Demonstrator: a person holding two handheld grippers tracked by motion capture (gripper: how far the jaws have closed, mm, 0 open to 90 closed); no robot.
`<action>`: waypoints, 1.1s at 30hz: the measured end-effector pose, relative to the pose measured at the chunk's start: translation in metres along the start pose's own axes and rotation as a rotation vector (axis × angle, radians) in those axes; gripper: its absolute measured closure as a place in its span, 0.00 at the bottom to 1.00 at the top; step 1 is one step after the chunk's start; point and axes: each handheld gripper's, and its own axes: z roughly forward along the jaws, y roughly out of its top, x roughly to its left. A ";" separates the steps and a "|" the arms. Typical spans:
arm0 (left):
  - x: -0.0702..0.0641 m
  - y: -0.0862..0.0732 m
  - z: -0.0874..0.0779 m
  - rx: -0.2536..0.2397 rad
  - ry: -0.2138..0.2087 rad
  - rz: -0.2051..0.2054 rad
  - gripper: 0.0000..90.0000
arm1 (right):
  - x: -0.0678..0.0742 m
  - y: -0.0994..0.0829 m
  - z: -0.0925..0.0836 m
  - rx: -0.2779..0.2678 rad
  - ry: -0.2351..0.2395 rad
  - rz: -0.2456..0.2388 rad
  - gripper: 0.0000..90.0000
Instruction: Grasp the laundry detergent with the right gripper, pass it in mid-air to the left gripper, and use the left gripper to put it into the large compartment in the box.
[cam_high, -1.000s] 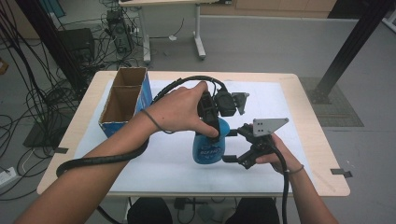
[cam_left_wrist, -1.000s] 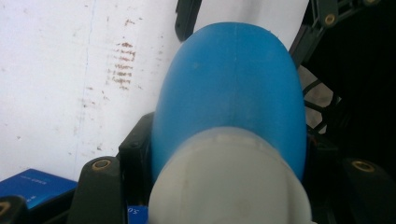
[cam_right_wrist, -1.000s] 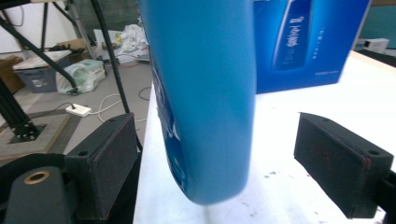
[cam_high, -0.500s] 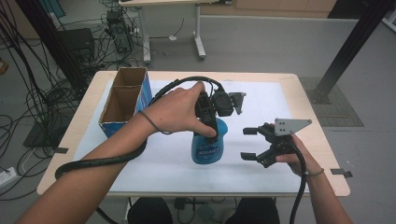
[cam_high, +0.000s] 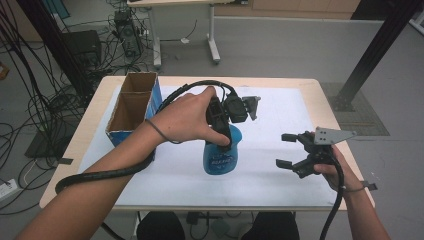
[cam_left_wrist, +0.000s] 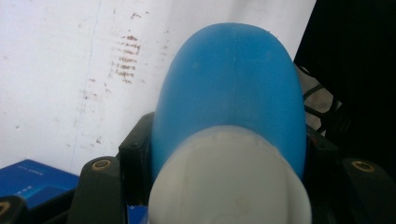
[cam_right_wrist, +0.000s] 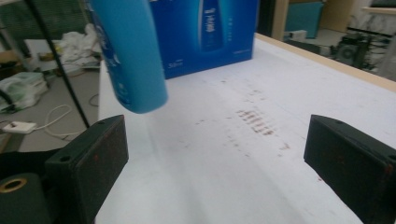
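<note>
The tabletop (cam_high: 327, 107) is light wood with rounded corners, and a white sheet (cam_high: 280, 125) covers most of it, leaving bare wood along the left, right and far edges. In the right gripper view the sheet carries faint reddish-brown smudges. An open cardboard box (cam_high: 132, 107) with blue sides stands on the sheet at the far left, its top flaps open and two compartments showing inside. The tabletop stands on a grey floor (cam_high: 300, 50).

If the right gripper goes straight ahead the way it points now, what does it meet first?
Probably the blue bottle held by the left gripper; the right gripper stands open, with bare white paper between.
</note>
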 end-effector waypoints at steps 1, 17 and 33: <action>0.000 -0.001 0.000 -0.005 0.001 -0.008 0.42 | 0.000 -0.002 -0.004 -0.001 -0.008 0.006 0.06; -0.002 0.001 -0.003 0.002 0.025 -0.043 0.42 | 0.000 -0.011 -0.020 -0.008 -0.062 0.035 0.06; 0.017 0.001 -0.012 0.009 0.041 -0.381 0.42 | 0.003 -0.010 -0.022 -0.010 -0.075 0.034 0.06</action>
